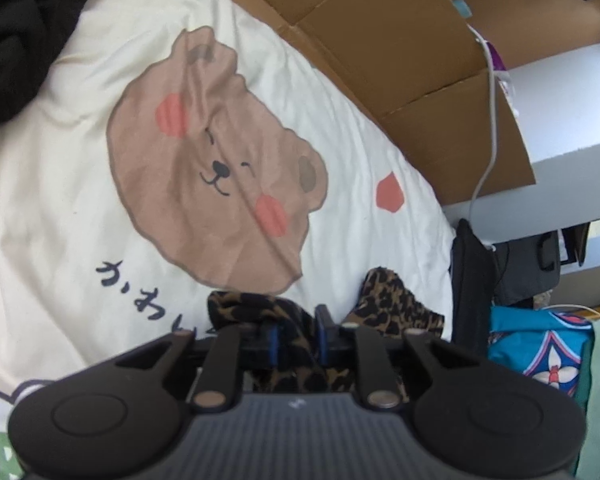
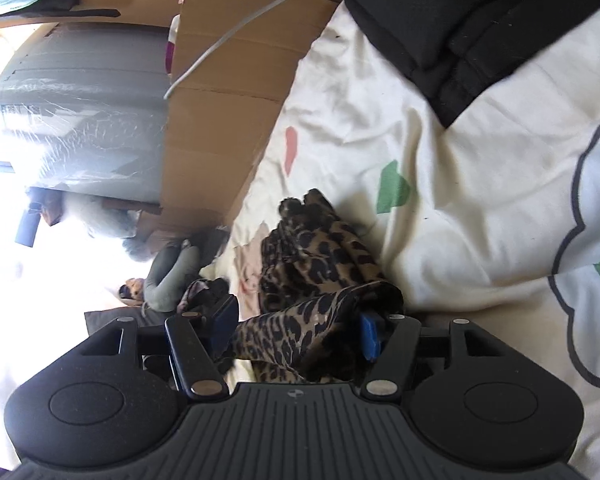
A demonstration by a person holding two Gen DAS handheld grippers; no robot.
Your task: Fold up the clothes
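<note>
Black gripper housings fill the bottom of both wrist views. L gripper (image 1: 297, 334): its blue pads (image 1: 273, 340) stand a little apart w/ a strip of the leopard-print garment (image 1: 388, 304) running between them; can't tell if the pads press the fabric or just flank it, looks loose. R gripper (image 2: 296, 330): jaws spread wide, a bunched fold of the same leopard-print garment (image 2: 316, 256) lying across the gap; the right-hand blue pad (image 2: 370, 336) touches or sits just beside the fabric, the left-hand pad is clear of it, so no pinch there. Garment is crumpled in a heap, not flat, resting on the cream bedcover (image 1: 60, 208) near the bed's edge, just ahead of both sets of fingers. Beyond it in the L view the cover shows a big brown bear-face print (image 1: 216, 160) w/ pink cheeks, dark script below it, and a red blob further along. R view shows a green shape and a pink shape printed on the cover beyond the garment. Black clothing (image 2: 460, 20) lies further back on the bed, apart from the leopard piece. Flattened cardboard (image 1: 400, 48) stands along the far side of the bed, a white cable (image 1: 492, 120) hanging over it. Off the bed edge: a bright blue patterned bag (image 1: 540, 352) and dark bags, grey furniture behind.
</note>
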